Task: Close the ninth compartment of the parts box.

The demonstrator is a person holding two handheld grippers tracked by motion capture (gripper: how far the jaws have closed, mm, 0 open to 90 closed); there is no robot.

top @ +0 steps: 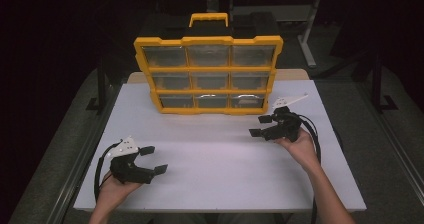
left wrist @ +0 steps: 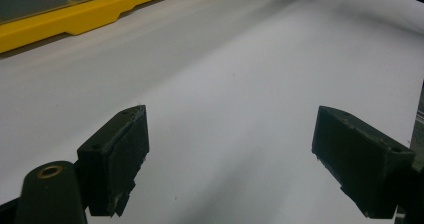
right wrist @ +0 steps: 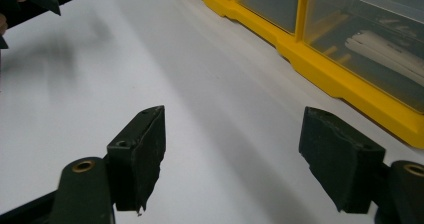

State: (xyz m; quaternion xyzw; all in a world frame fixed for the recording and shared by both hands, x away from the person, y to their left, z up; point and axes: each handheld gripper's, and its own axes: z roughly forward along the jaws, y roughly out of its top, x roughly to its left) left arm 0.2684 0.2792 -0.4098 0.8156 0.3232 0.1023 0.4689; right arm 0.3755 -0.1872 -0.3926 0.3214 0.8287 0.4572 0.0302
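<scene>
A: What do the tools look like?
B: Each hand carries a matte black two-jaw gripper, the left [top: 153, 160] and the right [top: 259, 126], topped by a pale grey three-cornered plate [top: 124, 146].
A: Details?
B: Blocky black pads [left wrist: 116, 160], brass-ringed screw holes, looping black cables. Forearms bare, no sleeves.

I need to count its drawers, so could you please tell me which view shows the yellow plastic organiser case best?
The high view: the yellow plastic organiser case stands whole, with nine clear drawers and its handle. The left gripper view catches just its base edge; the right gripper view shows a few lower drawers close up.
</scene>
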